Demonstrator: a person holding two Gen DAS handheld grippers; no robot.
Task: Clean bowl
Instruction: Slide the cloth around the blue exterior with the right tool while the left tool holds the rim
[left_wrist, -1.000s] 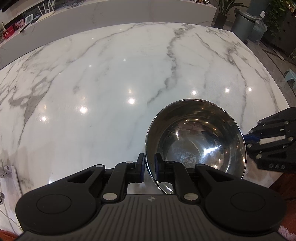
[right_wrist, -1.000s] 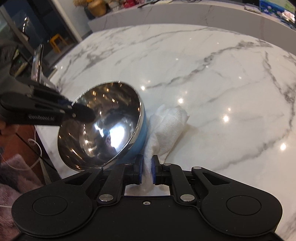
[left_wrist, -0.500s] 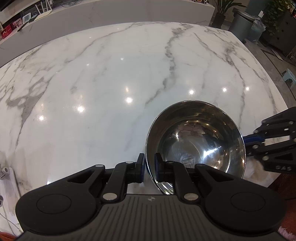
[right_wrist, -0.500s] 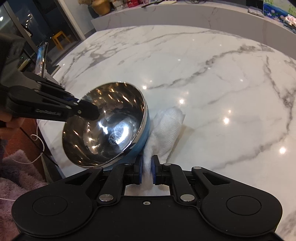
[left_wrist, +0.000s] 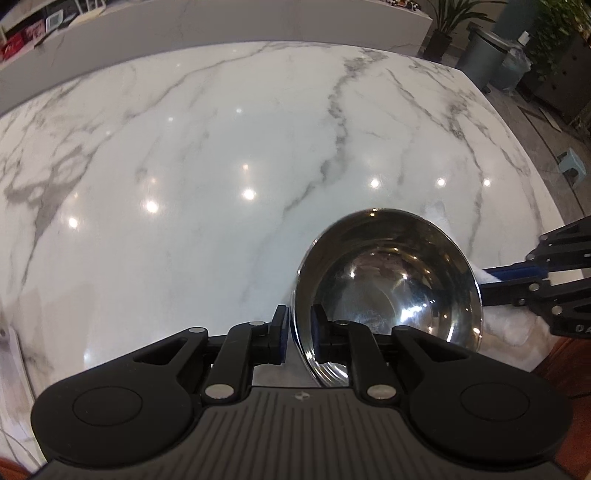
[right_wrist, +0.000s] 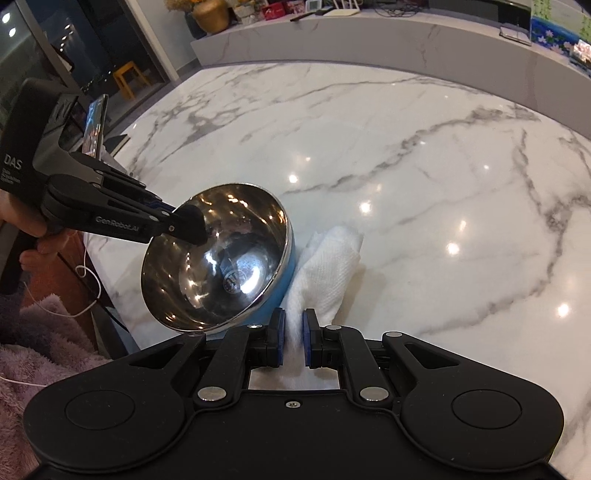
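Observation:
A steel bowl with a blue outside stands tilted on the white marble table. My left gripper straddles its near rim, one pad outside and one inside. Its jaws are opening, and a thin gap shows beside the outer pad. In the right wrist view the left gripper sits on the bowl's far-left rim. My right gripper is shut on a crumpled white cloth that lies against the bowl's right side. The right gripper also shows at the right edge, over the cloth.
The table's near edge runs just below the bowl. Beyond that edge are a phone on a stand, a white cable and purple fluffy fabric. A grey bin and a small stool stand on the floor past the far right corner.
The left pads have spread slightly apart around the bowl's rim. The right gripper has risen a little with the cloth still in it. The bowl stays tilted.

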